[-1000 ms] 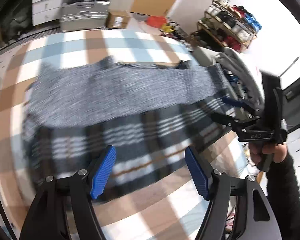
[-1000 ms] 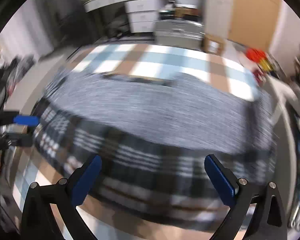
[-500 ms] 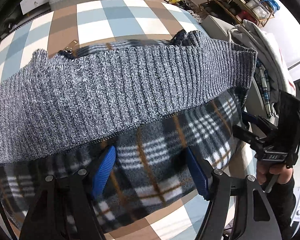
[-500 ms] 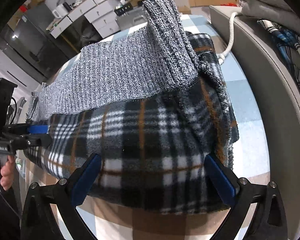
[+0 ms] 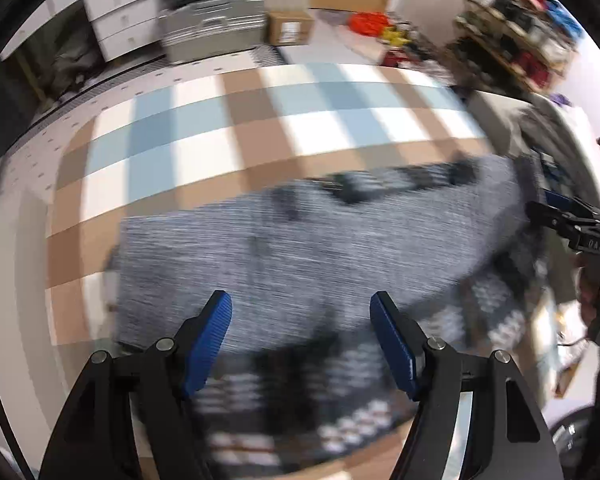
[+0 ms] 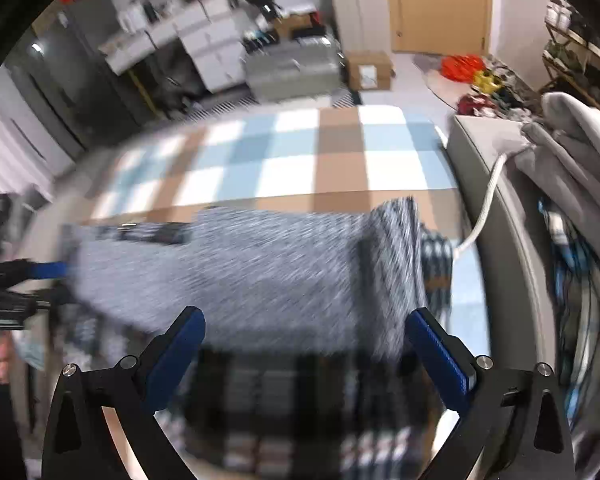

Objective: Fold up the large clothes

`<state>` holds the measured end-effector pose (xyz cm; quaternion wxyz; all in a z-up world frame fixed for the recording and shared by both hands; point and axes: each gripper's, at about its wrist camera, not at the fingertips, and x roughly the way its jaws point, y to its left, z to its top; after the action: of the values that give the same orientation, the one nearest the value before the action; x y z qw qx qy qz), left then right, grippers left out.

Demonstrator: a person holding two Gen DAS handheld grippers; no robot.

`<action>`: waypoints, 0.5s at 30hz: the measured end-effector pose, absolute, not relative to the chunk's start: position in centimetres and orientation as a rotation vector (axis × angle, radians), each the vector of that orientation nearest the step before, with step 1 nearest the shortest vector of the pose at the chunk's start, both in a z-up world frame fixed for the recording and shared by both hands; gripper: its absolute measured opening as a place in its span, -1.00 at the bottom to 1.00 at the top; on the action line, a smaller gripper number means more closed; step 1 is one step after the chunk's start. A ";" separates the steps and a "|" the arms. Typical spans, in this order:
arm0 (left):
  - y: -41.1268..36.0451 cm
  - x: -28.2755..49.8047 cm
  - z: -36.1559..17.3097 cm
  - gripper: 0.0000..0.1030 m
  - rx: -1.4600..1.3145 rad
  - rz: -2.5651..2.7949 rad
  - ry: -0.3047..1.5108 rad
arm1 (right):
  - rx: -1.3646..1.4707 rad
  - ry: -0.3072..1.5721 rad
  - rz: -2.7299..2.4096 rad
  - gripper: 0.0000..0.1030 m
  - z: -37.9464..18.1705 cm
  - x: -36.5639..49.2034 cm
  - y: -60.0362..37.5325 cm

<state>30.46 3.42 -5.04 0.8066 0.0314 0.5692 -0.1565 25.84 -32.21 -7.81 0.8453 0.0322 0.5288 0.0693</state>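
A large garment lies folded on the checked cloth: a grey knit side [image 5: 308,248] on top, a dark plaid fleece side [image 5: 300,412] showing along the near edge. Both views are motion-blurred. My left gripper [image 5: 301,320] hangs open above the knit's near edge, nothing between its blue pads. My right gripper [image 6: 305,336] is also open, held over the line where knit [image 6: 260,272] meets plaid [image 6: 308,412]. The right gripper [image 5: 556,210] appears at the far right of the left wrist view, held by a hand; the left gripper [image 6: 40,280] shows at the left edge of the right wrist view.
The checked blue, brown and white cloth [image 5: 220,128] covers the surface beyond the garment. A grey upholstered edge with a white cord [image 6: 484,208] and piled clothes [image 6: 580,152] stands at the right. Drawers, a metal case [image 5: 216,28] and a cardboard box [image 5: 290,28] lie farther back.
Both grippers have pulled back and tilted up from close over the garment; more of the checked cloth and room now show. The garment stays lying on the cloth.
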 end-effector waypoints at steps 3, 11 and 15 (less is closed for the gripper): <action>4.1 32.7 -7.4 0.30 0.035 -0.241 1.230 | 0.087 1.223 0.046 0.99 -10.8 28.5 -34.4; 5.5 31.5 -8.4 0.30 -0.001 -0.323 1.205 | 0.365 1.286 0.035 1.00 -13.5 27.8 -40.0; 5.6 29.6 -6.7 0.30 -0.019 -0.299 1.161 | 0.398 1.170 0.035 0.97 -9.5 24.8 -40.1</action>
<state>29.58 5.64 -6.68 0.8258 -0.0087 0.5461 -0.1405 24.84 -40.08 -9.50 0.8149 0.1863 0.5485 0.0164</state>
